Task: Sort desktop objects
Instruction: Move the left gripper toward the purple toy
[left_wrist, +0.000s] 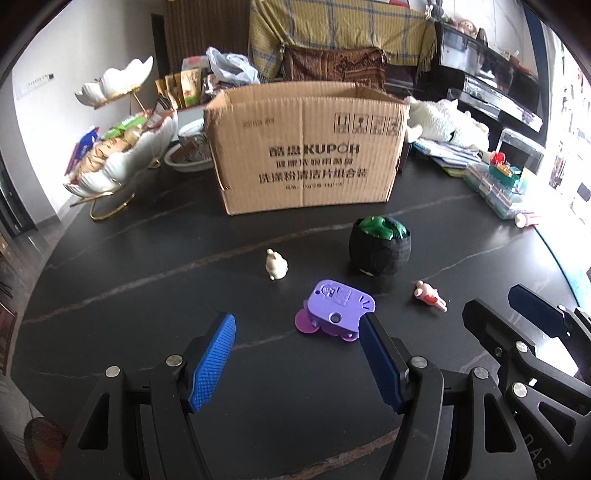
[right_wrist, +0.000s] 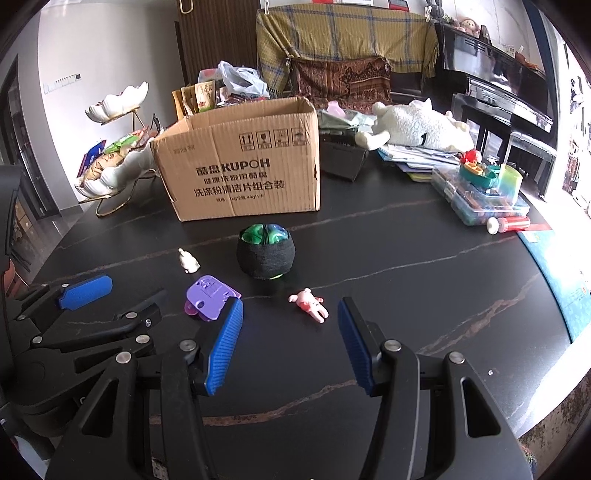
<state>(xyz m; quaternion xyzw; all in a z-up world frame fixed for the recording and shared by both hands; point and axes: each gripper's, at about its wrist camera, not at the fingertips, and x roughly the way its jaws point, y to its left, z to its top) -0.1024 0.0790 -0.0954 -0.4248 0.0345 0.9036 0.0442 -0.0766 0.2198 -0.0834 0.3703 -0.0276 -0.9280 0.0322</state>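
Purple plastic wheeled toy (left_wrist: 334, 310), partly hidden behind wide-open, empty left gripper (left_wrist: 295, 343); right gripper (right_wrist: 291, 325) likewise empty, gaping before small pink pig figurine (right_wrist: 309, 304).

We see left gripper (left_wrist: 297, 325): matte black frame, triangular cut-outs in arms, round silver screws at joints. Fingers (left_wrist: 212, 363) wear bright blue pads, fine ribbed grid texture. Right gripper (right_wrist: 290, 314): same black frame, same silver screws, blue ribbed pads (right_wrist: 225, 345). We make out pale embossed letters on black arm, lower right of left view, not readable.
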